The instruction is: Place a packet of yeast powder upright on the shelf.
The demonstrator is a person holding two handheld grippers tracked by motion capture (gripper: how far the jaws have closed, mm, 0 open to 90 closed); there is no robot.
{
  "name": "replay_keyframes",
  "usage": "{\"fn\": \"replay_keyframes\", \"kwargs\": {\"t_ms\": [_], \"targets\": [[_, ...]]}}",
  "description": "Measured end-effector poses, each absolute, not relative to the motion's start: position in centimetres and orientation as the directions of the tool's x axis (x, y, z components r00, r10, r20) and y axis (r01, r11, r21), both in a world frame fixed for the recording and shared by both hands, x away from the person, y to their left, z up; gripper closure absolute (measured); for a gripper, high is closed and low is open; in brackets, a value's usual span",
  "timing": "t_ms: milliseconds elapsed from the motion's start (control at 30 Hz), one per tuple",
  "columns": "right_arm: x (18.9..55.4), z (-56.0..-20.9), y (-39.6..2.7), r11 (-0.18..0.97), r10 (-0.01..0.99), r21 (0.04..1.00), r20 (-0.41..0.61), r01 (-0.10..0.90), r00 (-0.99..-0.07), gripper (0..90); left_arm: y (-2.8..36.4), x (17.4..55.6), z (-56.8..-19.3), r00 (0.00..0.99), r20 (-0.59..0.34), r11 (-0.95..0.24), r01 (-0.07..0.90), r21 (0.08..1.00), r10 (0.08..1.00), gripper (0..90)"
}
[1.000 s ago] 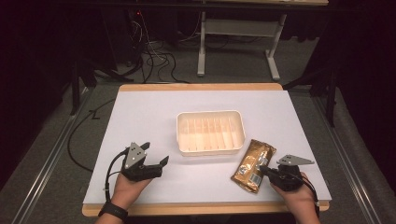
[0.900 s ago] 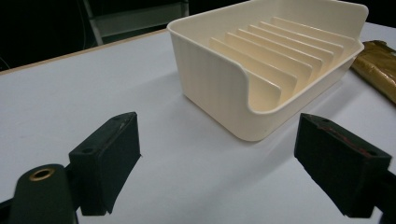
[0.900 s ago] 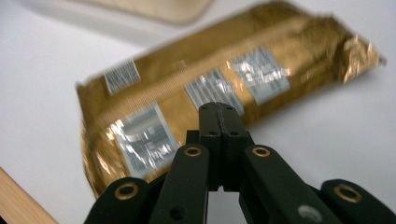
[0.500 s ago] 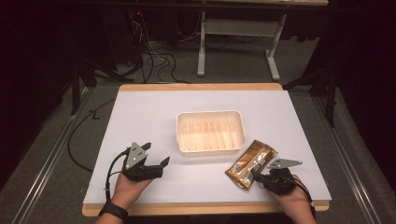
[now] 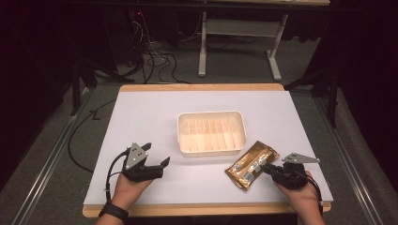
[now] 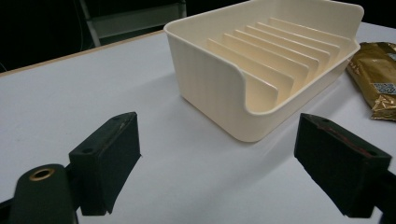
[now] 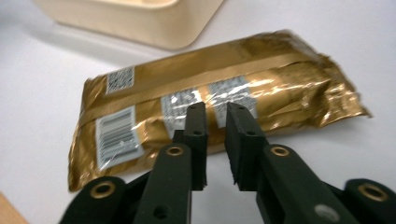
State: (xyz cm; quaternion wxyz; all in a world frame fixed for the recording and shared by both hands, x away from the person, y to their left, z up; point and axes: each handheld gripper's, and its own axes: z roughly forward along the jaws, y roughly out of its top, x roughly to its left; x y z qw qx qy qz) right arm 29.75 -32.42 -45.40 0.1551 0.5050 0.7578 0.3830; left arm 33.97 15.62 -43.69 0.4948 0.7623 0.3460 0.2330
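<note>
A gold foil snack packet [image 5: 248, 161] lies slanted on the white mat, right of a cream ribbed tray [image 5: 185, 136]. My right gripper [image 5: 264, 168] points at the packet's near edge. In the right gripper view its jaws [image 7: 217, 114] stand a narrow gap apart over the packet [image 7: 280, 79]; they have just been opening and pinch nothing. My left gripper [image 5: 157, 154] rests at the front left, wide open with nothing in it. The left gripper view has its jaws [image 6: 219, 154] facing the tray [image 6: 210, 88], with the packet [image 6: 378, 70] beyond it.
The tray [image 7: 140, 18] sits mid-table with nothing in it. The white mat [image 5: 141, 112] lies on a wooden tabletop whose front edge [image 5: 206, 209] is near my wrists. Cables and a desk frame [image 5: 234, 42] lie on the floor beyond.
The packet has swung to a stronger slant and shifted slightly left with the right gripper. The right gripper's jaws have parted a little. The left gripper has stayed put.
</note>
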Motion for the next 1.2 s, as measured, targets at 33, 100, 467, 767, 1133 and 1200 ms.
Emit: {"fn": "replay_keyframes", "kwargs": {"t_ms": [33,100,467,767,1133,1200], "targets": [[30.1,-45.2,-32.7,0.173,0.890,0.741,0.165,0.649,-0.425,75.4,15.7,34.0,-43.7,0.650,0.012,-0.270,0.299,0.915,0.760,14.8],[30.3,-45.2,-32.8,0.165,0.893,0.743,0.167,0.648,-0.419,74.0,15.7,34.0,-43.6,0.646,0.008,-0.264,0.301,0.916,0.763,14.8],[33.9,-43.6,-33.9,0.063,0.915,0.766,0.212,0.640,-0.343,59.6,16.2,34.0,-43.6,0.646,-0.001,-0.256,0.304,0.918,0.763,14.9],[33.8,-44.7,-35.7,-0.005,0.928,0.781,0.237,0.625,-0.289,47.1,15.8,34.2,-43.9,0.651,0.007,-0.274,0.310,0.910,0.759,15.0],[33.6,-45.4,-38.4,-0.124,0.930,0.776,0.308,0.618,-0.200,43.5,15.1,34.2,-44.3,0.665,0.019,-0.301,0.312,0.901,0.746,15.0],[33.6,-45.6,-38.7,-0.148,0.926,0.763,0.331,0.629,-0.184,43.3,15.2,34.2,-44.2,0.666,0.018,-0.299,0.312,0.902,0.746,15.0]]}}
